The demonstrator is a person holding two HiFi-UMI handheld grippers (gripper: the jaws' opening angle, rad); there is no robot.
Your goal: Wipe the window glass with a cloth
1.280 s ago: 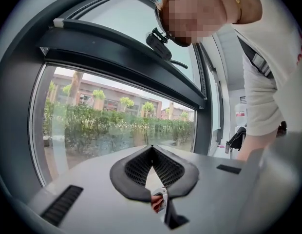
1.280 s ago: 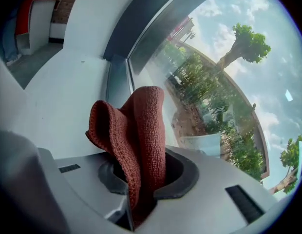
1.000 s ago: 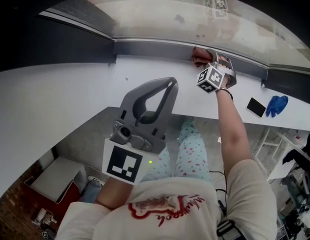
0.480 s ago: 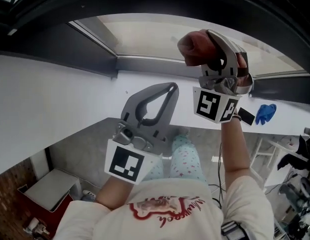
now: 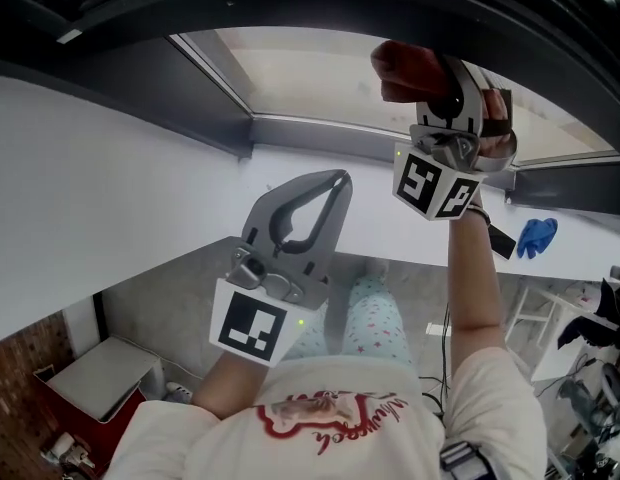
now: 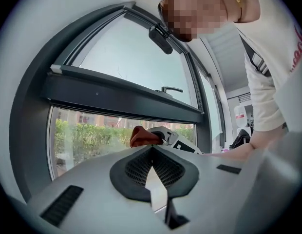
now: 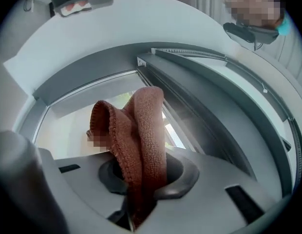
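A rust-brown cloth [image 5: 402,69] is clamped in my right gripper [image 5: 437,80], which is raised in front of the lower window glass [image 5: 308,76]. In the right gripper view the cloth [image 7: 139,139] bulges out from between the shut jaws, with the glass [image 7: 78,115] and dark frame [image 7: 204,101] just beyond. My left gripper [image 5: 334,180] hangs lower, over the white sill [image 5: 130,173], shut with nothing in it. In the left gripper view the jaws [image 6: 152,149] meet at their tips; past them are the cloth [image 6: 142,136] and the glass [image 6: 87,140].
A blue glove [image 5: 538,236] and a dark phone [image 5: 499,240] lie on the sill at the right. A dark frame bar [image 6: 122,97] with a handle [image 6: 169,89] crosses above the lower pane. A box [image 5: 75,376] stands on the floor below, left.
My right gripper has lifted the cloth from the back of the sill up in front of the glass. The left gripper has hardly moved.
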